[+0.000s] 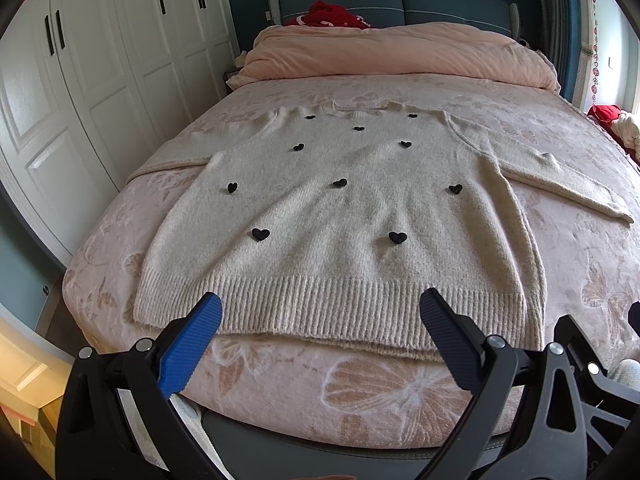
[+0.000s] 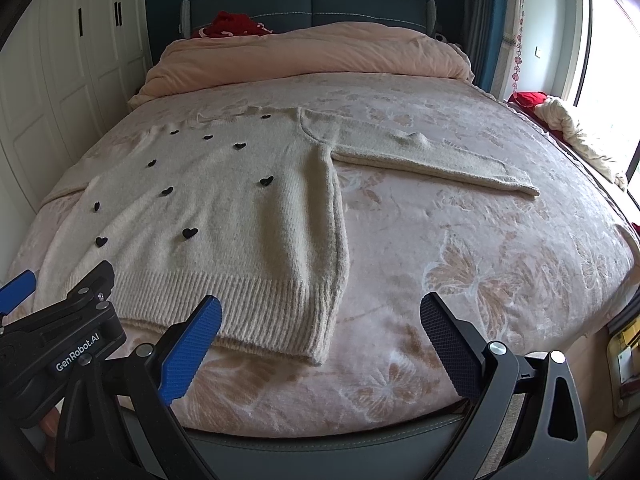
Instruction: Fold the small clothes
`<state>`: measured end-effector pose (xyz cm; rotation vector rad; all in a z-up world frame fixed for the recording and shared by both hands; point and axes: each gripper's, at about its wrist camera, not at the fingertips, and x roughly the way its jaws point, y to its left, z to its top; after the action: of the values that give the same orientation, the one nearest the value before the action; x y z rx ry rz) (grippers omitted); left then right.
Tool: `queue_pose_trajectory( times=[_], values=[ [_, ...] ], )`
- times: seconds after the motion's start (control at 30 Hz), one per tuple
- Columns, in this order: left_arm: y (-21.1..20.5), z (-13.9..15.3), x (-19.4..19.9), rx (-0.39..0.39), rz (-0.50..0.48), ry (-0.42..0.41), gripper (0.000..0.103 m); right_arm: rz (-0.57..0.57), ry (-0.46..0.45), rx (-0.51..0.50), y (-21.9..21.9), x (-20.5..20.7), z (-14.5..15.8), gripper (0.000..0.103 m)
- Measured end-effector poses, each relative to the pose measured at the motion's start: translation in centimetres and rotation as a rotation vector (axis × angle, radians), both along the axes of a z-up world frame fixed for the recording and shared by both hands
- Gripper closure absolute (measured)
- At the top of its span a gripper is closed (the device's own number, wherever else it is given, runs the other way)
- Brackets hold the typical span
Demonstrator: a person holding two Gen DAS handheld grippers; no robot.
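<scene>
A cream knitted sweater with small black hearts (image 1: 340, 208) is lying flat, front up, on the bed covered by a pink butterfly-patterned blanket (image 2: 460, 240), both sleeves stretching outward and the ribbed hem facing the near edge. The left claw (image 1: 321, 332) is hovering just above the hem's middle, blue-padded fingers (image 1: 192, 344) spread wide, gripping nothing. The right claw (image 2: 321, 332) is hovering beside the hem's right corner, likewise spread wide and empty. A folded pink duvet (image 1: 400, 52) is resting against the blue headboard (image 1: 440, 0).

home bedroom: bed (image 1: 400, 392), wardrobe (image 1: 100, 80)
</scene>
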<state>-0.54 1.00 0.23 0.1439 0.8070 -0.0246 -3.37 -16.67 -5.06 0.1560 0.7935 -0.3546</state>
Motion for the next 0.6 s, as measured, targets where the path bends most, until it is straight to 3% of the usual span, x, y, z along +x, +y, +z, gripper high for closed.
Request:
queue_pose_trajectory(
  times=[0.17,0.37,0.47,0.6],
  values=[
    [-0.1,-0.5,0.3,0.002,0.003,0.010,0.006,0.010,0.015,0.007,0.2,0.6,-0.5,0.005],
    [0.9,-0.9,1.7,-0.051,-0.022,0.044,0.006,0.022,-0.015,0.006,-1.9,2.0,0.1,0.005],
    [1.9,-1.2,3.0,-0.086,-0.016,0.072,0.006,-0.014,-0.028,0.100,-6.7,3.8,0.1,0.005],
    [2.9,-1.2,4.3,-0.098,0.007,0.069,0.006,-0.179,-0.100,0.331,-17.4,6.3,-1.0,0.005]
  ],
)
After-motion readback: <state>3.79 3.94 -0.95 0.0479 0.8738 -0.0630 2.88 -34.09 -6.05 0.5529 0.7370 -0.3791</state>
